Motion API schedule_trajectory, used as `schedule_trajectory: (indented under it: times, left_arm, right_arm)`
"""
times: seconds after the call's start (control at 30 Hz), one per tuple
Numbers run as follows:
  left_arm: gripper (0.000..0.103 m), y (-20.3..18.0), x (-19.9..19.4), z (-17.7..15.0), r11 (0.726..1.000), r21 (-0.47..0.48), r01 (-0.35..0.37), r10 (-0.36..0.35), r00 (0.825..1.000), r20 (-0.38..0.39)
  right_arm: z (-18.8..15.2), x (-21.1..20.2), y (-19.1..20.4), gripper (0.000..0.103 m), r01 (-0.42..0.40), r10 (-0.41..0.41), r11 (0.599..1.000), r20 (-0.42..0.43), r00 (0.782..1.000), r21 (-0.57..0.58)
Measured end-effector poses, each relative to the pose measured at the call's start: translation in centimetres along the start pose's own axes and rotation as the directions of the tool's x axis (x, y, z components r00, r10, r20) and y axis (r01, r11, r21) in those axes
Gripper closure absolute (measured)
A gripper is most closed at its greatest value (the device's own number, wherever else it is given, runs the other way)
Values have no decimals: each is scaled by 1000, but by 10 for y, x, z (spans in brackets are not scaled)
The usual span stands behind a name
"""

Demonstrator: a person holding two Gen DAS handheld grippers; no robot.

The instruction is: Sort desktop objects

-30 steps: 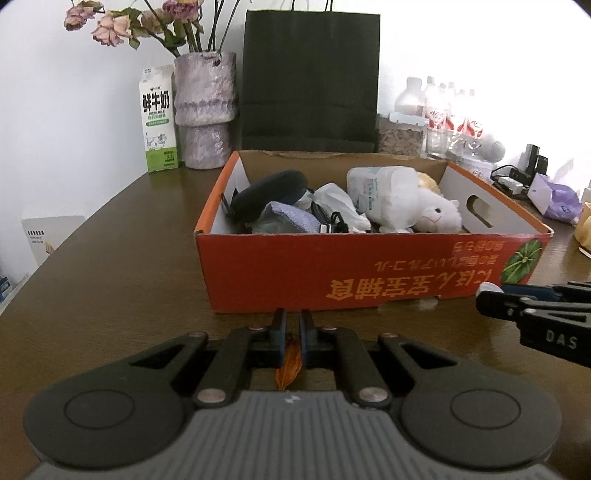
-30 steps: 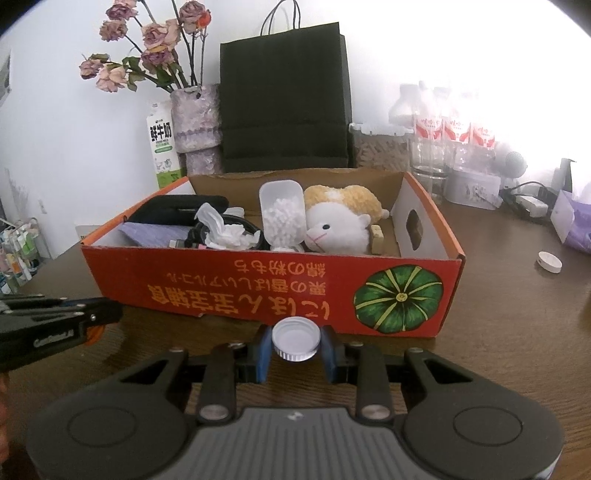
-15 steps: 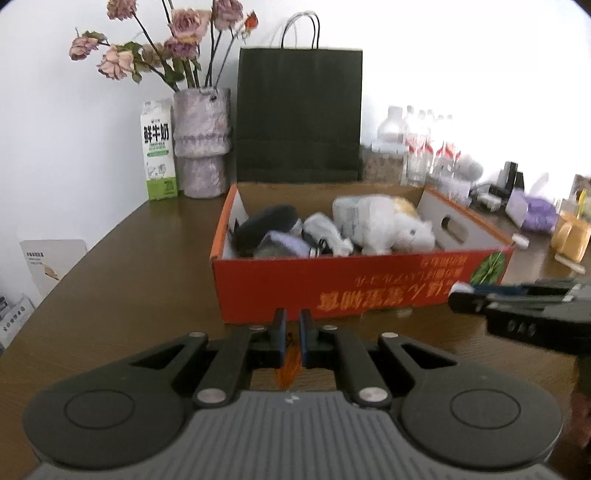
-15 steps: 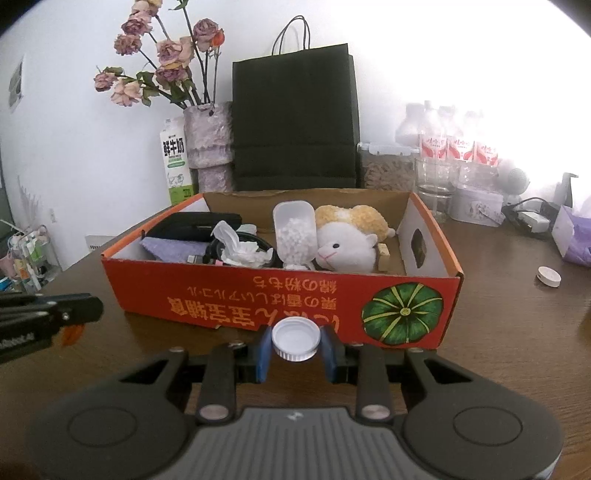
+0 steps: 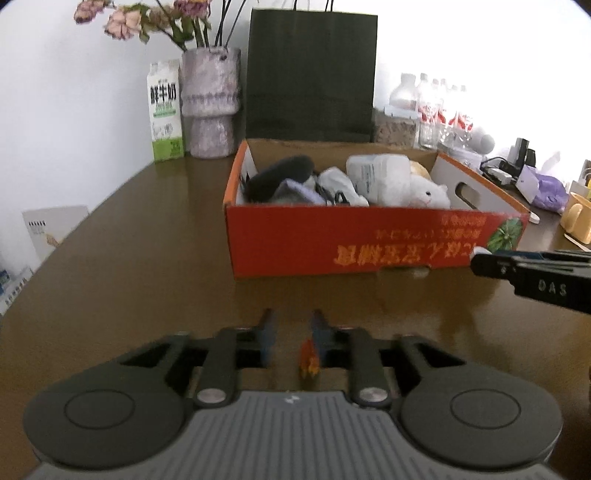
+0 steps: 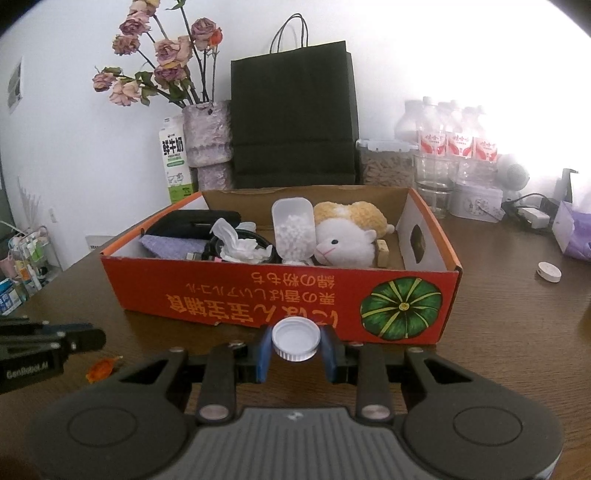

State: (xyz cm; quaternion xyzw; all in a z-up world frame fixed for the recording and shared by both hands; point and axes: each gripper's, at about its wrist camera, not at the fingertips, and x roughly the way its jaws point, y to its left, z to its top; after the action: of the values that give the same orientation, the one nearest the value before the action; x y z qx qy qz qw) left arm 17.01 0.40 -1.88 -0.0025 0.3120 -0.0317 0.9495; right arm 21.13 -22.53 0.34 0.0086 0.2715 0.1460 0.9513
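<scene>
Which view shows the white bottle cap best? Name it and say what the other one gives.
The right wrist view: the white bottle cap sits dead centre, clamped between the right gripper's blue pads, its ribbed rim and hollow face clear. The left wrist view shows only a white sliver of it at that gripper's tip, before the orange box.

Blurred orange scrap [image 5: 308, 360] between left tongs [image 5: 291, 332], its kind unclear; flower tops [image 5: 147, 14] cut off.
</scene>
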Motion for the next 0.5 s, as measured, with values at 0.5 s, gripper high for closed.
schedule_trajectory:
  times: [0.5]
  left_arm:
    - [70, -6, 5, -12, 1000, 23, 11, -10, 1000, -29]
  right_arm:
    - [-17, -14, 11, 76, -22, 21, 999, -43, 999, -39]
